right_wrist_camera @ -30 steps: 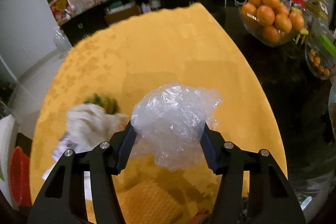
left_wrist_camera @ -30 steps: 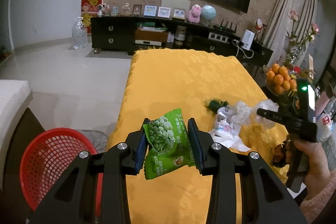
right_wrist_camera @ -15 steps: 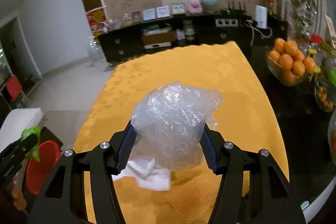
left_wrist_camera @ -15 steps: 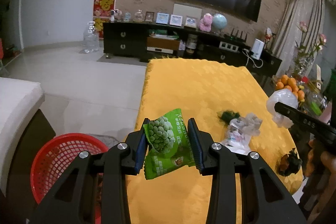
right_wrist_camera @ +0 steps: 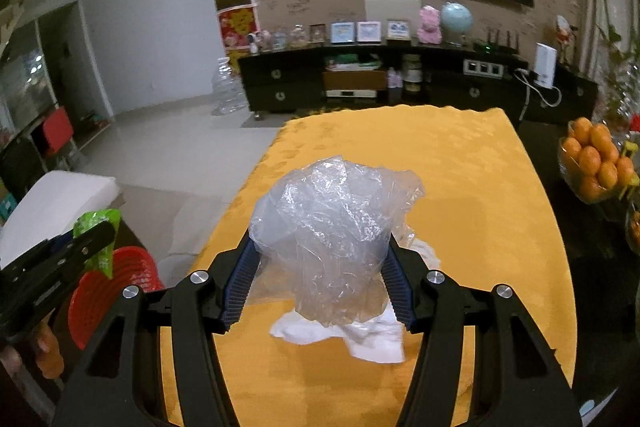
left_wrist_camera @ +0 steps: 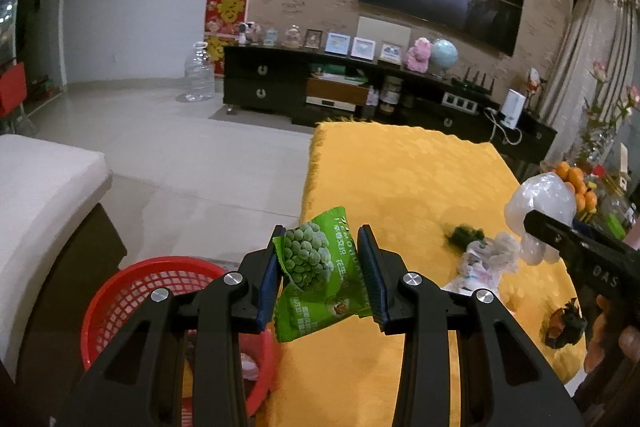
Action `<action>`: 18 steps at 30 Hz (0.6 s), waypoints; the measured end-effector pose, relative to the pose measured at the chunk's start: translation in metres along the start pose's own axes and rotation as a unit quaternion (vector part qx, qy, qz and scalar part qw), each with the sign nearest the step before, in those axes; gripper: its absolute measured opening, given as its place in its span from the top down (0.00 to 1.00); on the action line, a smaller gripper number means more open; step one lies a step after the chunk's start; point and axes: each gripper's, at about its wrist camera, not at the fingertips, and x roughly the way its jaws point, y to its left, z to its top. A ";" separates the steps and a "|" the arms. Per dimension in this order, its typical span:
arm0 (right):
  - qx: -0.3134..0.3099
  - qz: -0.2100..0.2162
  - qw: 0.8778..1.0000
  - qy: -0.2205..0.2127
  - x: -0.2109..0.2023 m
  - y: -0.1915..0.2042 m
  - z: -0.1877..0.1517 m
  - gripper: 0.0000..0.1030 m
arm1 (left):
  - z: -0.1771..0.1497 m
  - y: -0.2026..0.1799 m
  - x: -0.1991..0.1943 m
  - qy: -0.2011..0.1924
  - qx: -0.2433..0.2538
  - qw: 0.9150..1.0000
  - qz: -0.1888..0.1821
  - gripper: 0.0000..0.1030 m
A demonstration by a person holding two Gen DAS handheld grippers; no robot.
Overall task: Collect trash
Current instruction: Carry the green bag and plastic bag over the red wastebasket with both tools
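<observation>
My left gripper (left_wrist_camera: 322,275) is shut on a green pea snack packet (left_wrist_camera: 316,275), held above the left edge of the yellow table (left_wrist_camera: 400,179). A red mesh basket (left_wrist_camera: 132,291) stands on the floor just below and left of it. My right gripper (right_wrist_camera: 320,267) is shut on a crumpled clear plastic bag (right_wrist_camera: 328,231), raised over the table. That bag also shows in the left wrist view (left_wrist_camera: 540,203). A white wrapper (right_wrist_camera: 360,339) and a dark green scrap (left_wrist_camera: 464,237) lie on the table.
A dark peel scrap (left_wrist_camera: 564,323) lies near the table's right edge. A bowl of oranges (right_wrist_camera: 596,163) stands on the dark surface at right. A white sofa (left_wrist_camera: 36,195) is left of the basket. A black TV cabinet (left_wrist_camera: 360,95) runs along the far wall.
Both grippers have risen and drawn back with their loads. The left gripper has shifted left, so the red basket now sits closer beneath it.
</observation>
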 end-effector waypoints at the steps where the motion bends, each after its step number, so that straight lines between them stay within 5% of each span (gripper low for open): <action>1: -0.003 0.002 1.000 0.000 0.000 0.003 0.000 0.46 | 0.001 0.003 0.000 -0.001 -0.001 1.000 0.003 0.66; 18: -0.067 0.063 0.996 0.021 0.020 0.077 -0.006 0.46 | -0.003 0.053 -0.011 -0.004 -0.019 0.998 0.062 0.66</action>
